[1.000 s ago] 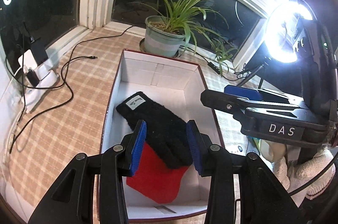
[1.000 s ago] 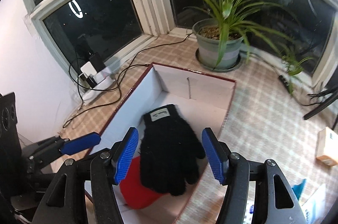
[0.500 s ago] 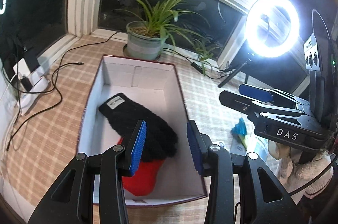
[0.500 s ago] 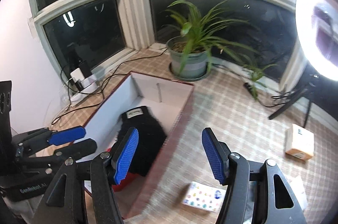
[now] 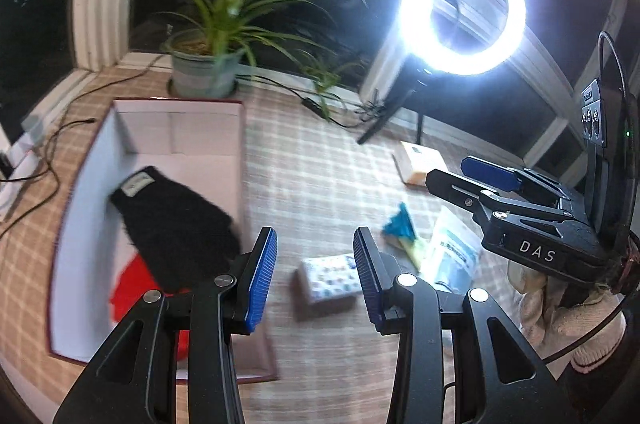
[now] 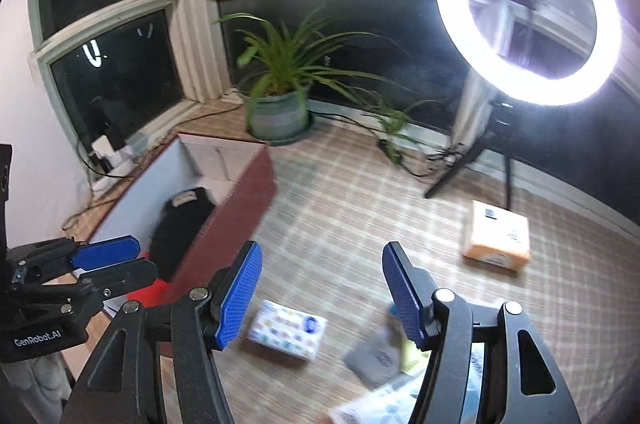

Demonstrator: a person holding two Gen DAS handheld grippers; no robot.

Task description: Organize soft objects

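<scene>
Left gripper (image 5: 315, 274) jaws spread wide, nothing between them, hanging above a small printed tissue pack (image 5: 329, 277) on the checked tablecloth (image 5: 320, 176); right gripper (image 6: 322, 294) likewise agape and empty, the same pack (image 6: 287, 333) just below its left pad. Left of both, the open box (image 5: 80, 184) with dark red outer walls holds a black knit glove (image 5: 176, 224) lying over a red cloth item (image 5: 132, 296). Farther out: potted plant (image 6: 280, 108) at the far window, lit ring light (image 6: 528, 8) on its stand far right, orange-and-white carton (image 6: 496, 240) near it, blurred packets (image 5: 452, 248) near right.
</scene>
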